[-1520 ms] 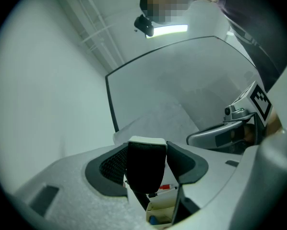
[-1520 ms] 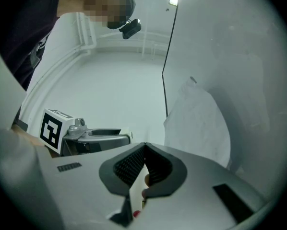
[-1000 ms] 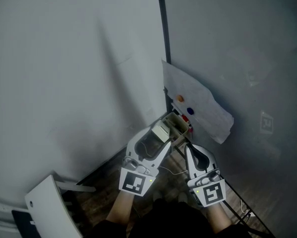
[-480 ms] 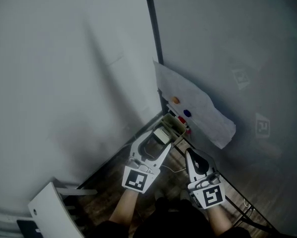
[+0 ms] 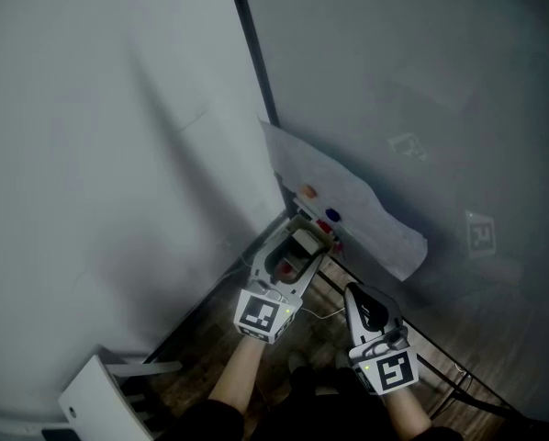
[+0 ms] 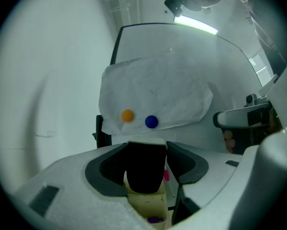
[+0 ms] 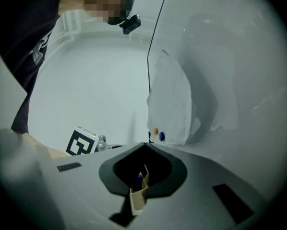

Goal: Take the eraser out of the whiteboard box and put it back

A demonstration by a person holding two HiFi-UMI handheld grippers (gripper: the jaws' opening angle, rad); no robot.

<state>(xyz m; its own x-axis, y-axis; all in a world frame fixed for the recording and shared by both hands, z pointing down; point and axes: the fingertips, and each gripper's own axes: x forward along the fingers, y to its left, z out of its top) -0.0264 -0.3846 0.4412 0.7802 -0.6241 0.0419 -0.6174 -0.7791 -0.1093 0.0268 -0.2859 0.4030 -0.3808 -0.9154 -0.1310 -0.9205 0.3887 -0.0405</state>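
Holds the left gripper (image 5: pixel 297 239) farther out, jaws pressed on the eraser (image 6: pixel 144 171). Holds the right gripper (image 5: pixel 354 291) nearer and to the right (forearms side by side), jaws together, nothing between.

The eraser (image 6: pixel 144 169) is standing upright, a dark block with a pale top edge, its dark face turned toward the near side. It is being gripped on its left and right sides by the jaws of the left gripper (image 6: pixel 146 176). Its lower end is hanging at the open mouth of the whiteboard box (image 6: pixel 150 206), and whether the two are touching cannot be told. The box is a small cream, open-topped container sitting low against the far board. Its near wall is showing smudges, and something purple is lying at its bottom. In the head view the eraser (image 5: pixel 301 243) is showing its pale top.
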